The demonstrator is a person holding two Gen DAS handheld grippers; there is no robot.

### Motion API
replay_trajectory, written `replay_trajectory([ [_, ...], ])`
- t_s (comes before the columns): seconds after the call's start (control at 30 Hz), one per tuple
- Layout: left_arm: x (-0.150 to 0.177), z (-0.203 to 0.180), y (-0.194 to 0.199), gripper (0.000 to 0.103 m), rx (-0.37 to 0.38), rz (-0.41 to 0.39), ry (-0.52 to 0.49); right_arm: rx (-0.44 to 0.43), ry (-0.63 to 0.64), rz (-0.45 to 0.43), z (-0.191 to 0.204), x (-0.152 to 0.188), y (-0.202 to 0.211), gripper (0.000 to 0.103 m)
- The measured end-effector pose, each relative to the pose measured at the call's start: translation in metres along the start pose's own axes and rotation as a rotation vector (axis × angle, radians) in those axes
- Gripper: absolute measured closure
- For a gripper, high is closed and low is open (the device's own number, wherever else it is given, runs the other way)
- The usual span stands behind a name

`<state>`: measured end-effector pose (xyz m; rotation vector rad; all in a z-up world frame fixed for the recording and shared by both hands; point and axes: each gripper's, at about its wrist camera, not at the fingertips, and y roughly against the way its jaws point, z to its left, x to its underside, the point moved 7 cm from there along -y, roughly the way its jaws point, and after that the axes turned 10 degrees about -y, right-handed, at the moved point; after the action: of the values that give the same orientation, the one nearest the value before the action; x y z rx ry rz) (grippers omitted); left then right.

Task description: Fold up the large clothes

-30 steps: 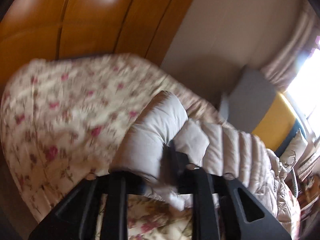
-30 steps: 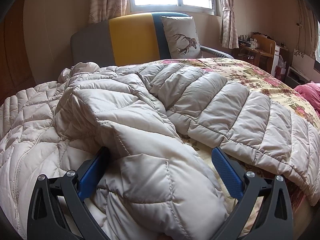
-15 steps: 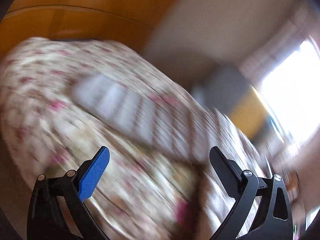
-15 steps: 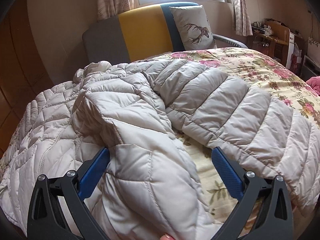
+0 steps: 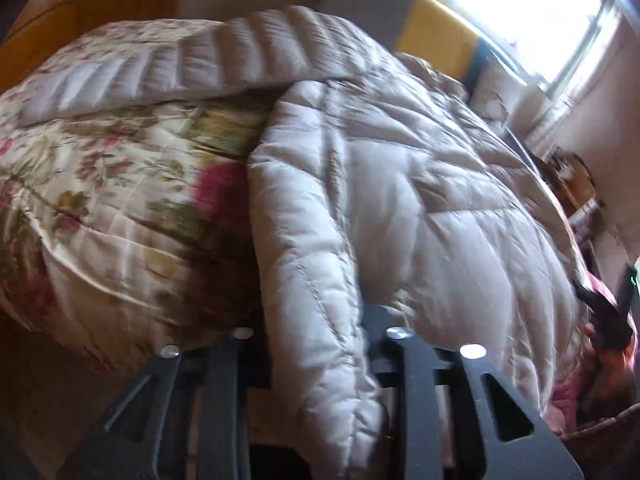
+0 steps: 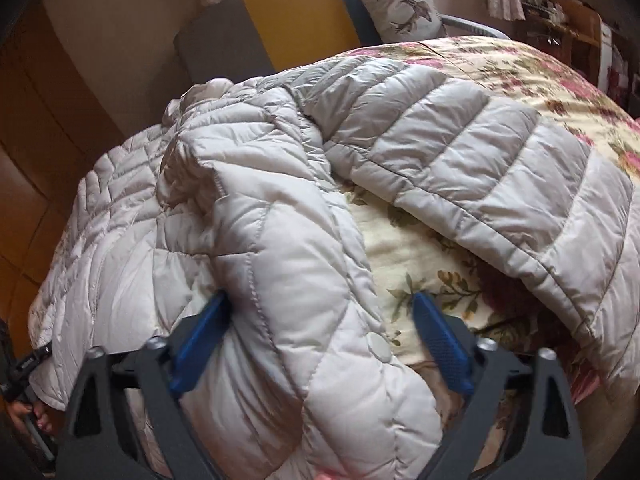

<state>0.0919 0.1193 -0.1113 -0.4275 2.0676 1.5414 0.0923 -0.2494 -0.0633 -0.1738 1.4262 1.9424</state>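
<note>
A large light-grey quilted puffer jacket (image 6: 288, 248) lies spread on a floral bedspread (image 6: 532, 76). One sleeve (image 6: 472, 152) stretches to the right, and the body (image 5: 420, 184) fills the left wrist view. My left gripper (image 5: 316, 344) is shut on a folded edge of the jacket (image 5: 320, 320) at the bed's near edge. My right gripper (image 6: 320, 320) is open with its blue pads (image 6: 200, 340) on either side of a jacket flap (image 6: 304, 320) that carries a round snap, without pinching it.
A headboard with grey and yellow panels (image 6: 296, 20) and a deer-print pillow (image 6: 396, 8) stand at the far end. Wooden wardrobe doors (image 6: 28, 128) are on the left. A cluttered shelf (image 6: 568, 20) is at the right. A bright window (image 5: 532, 8) shows in the left wrist view.
My left gripper let go of the sleeve, swung open across the bed, and is now shut on the jacket's edge. My right gripper moved forward and its jaws narrowed around the flap.
</note>
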Motion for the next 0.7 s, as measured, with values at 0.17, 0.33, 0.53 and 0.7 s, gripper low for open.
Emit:
replay_trajectory([
  [0.17,0.012,-0.016,0.034,0.089,0.106,-0.014,0.012,0.033,0.058,0.003,-0.003,-0.023,0.013,0.069],
  [0.33,0.037,-0.006,0.030,0.086,0.024,0.065,-0.033,-0.021,0.122,0.101,-0.005,0.002,0.002,0.054],
  [0.53,0.002,-0.006,0.044,0.029,0.003,-0.022,0.007,-0.178,-0.171,0.015,-0.031,-0.002,0.012,0.013],
  [0.7,-0.057,0.002,0.063,0.016,-0.061,-0.210,0.067,-0.322,-0.552,-0.029,-0.081,-0.016,0.016,0.016],
])
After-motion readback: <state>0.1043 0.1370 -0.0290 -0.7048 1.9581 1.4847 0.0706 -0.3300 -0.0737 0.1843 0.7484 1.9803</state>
